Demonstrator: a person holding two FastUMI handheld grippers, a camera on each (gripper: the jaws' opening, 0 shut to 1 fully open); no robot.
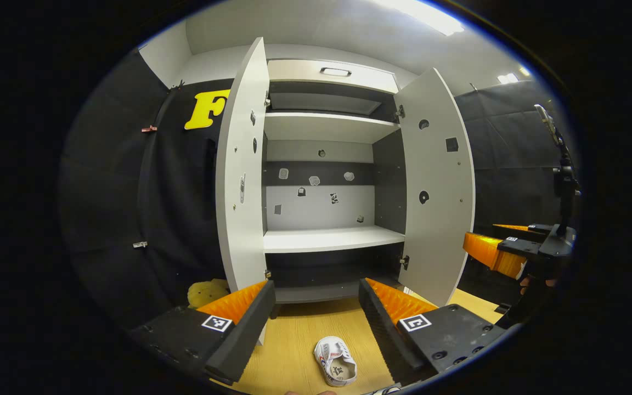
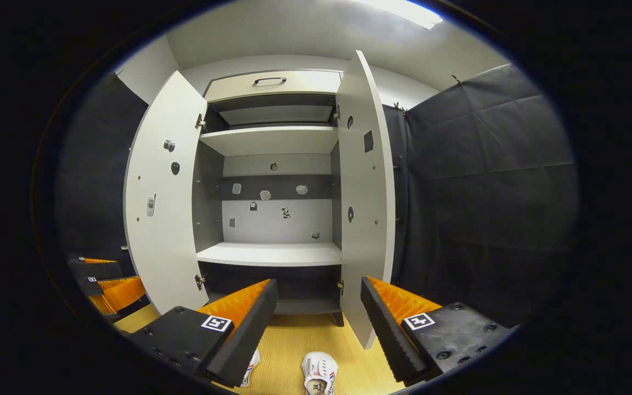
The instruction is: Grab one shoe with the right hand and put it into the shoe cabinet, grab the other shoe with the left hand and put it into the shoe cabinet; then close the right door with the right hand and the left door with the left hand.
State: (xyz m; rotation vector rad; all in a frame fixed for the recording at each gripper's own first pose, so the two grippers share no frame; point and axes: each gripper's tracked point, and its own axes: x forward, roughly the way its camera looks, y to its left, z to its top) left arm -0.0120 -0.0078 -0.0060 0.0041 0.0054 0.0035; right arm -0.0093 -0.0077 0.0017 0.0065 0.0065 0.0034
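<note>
The white shoe cabinet (image 1: pixel 327 238) (image 2: pixel 272 255) stands ahead with both doors swung wide; its shelves hold no shoes. In the left gripper view a white shoe (image 1: pixel 336 361) lies on the wooden floor below my open left gripper (image 1: pixel 316 312), and the toe of another shoe (image 1: pixel 384 390) peeks in at the bottom edge. The right gripper view has one white shoe (image 2: pixel 319 373) between the fingers of my open right gripper (image 2: pixel 319 315), and a second shoe (image 2: pixel 251 366) partly hidden behind the left finger. Both grippers hover above the shoes, touching nothing. The right gripper (image 1: pixel 505 249) also appears far right in the left gripper view.
The left door (image 1: pixel 242 170) (image 2: pixel 159 203) and right door (image 1: pixel 436 186) (image 2: pixel 365 192) jut out toward me. A yellow soft object (image 1: pixel 206 292) lies on the floor by the left door. A drawer with a handle (image 2: pixel 270 80) tops the cabinet. Black cloth walls close in both sides.
</note>
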